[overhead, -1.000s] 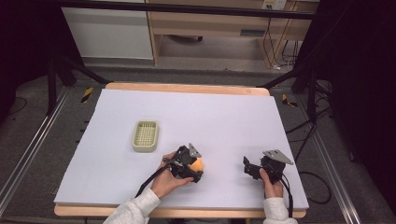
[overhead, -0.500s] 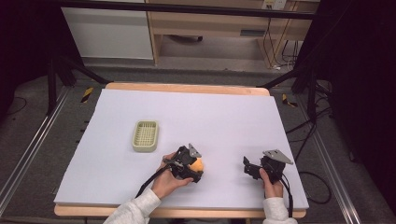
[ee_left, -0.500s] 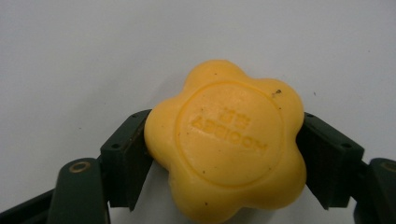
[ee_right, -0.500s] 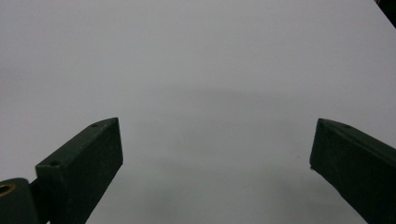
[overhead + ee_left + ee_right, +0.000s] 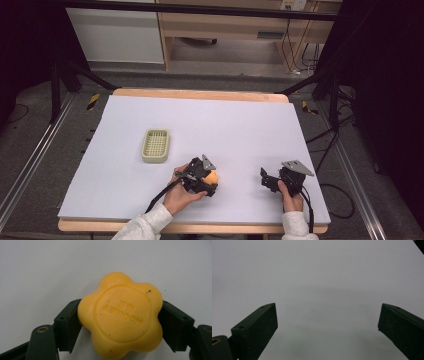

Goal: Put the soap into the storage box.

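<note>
White table sheet (image 5: 210, 125), dark lab behind. Left gripper (image 5: 202, 176) lower centre of high view; jaws, which have just been closing, clamp yellow flower-shaped soap (image 5: 120, 317) on both sides, probably for the pale basket (image 5: 155, 145) upper left. Right gripper (image 5: 272, 181) idles lower right, jaws wide, nothing between.

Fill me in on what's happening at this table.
A person is working at a white-covered table with a handheld two-jaw gripper in each hand. The left gripper has its black jaws pressed against both sides of a yellow, flower-shaped bar of soap, which sits near the table's front edge; the jaws have just been closing on it. The right gripper rests to the right with its jaws wide apart and nothing between them. A pale green slotted plastic soap dish sits unoccupied, to the left of the soap and farther back.
</note>
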Demonstrator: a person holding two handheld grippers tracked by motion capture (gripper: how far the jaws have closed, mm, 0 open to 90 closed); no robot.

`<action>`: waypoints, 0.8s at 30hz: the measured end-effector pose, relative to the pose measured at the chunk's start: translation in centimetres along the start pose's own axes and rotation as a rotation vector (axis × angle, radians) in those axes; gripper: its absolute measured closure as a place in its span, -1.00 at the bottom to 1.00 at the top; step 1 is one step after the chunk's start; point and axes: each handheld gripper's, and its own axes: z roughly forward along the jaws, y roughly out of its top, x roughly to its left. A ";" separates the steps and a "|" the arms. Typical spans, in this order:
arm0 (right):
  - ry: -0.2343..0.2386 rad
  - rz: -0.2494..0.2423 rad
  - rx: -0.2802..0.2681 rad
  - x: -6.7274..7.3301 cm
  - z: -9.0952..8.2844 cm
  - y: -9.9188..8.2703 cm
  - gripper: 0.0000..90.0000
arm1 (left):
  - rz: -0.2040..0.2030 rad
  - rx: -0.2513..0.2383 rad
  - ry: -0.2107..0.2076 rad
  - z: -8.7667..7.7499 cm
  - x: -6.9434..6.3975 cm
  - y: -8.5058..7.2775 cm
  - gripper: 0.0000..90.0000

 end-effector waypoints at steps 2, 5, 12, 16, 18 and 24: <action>-0.002 -0.001 -0.001 0.0 0.0 0.0 -0.93 | 0.003 -0.003 0.001 -0.2 0.0 0.0 -0.43; -0.002 0.000 0.000 0.0 0.0 0.0 -0.93 | 0.005 -0.003 0.005 -0.2 -0.1 0.0 -0.43; 0.000 0.000 0.000 0.0 0.0 0.0 -0.93 | 0.013 -0.004 0.008 0.0 -0.1 -0.1 -0.42; -0.002 -0.001 0.000 0.0 0.0 0.0 -0.93 | 0.008 -0.009 0.013 0.3 -0.1 -0.1 -0.42; -0.002 0.000 0.000 0.0 0.0 0.0 -0.93 | 0.009 -0.004 0.008 0.3 0.0 -0.1 -0.42; -0.001 0.000 0.000 0.0 0.0 0.0 -0.93 | -0.001 -0.009 0.002 0.4 0.1 -0.1 -0.42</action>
